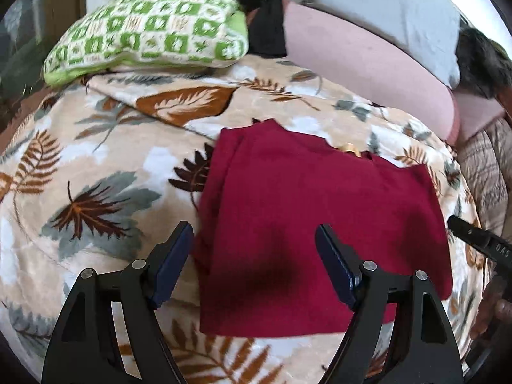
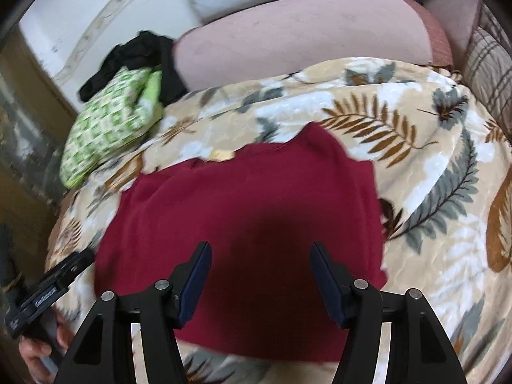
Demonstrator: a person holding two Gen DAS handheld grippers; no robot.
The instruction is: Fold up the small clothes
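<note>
While the red cloth [image 1: 320, 198] lies partly folded on the leafy blanket [image 1: 96, 160], the left tongs [image 1: 254, 240] and right tongs [image 2: 259, 256] hang wide open above it, holding nothing. More folding looks left.

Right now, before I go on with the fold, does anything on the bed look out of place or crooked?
One thing: a small yellowish tag or object pokes out at the far edge of the red garment, where that edge looks jagged rather than straight. I cannot tell what it is. Both grippers, left and right, are open above the cloth.
</note>
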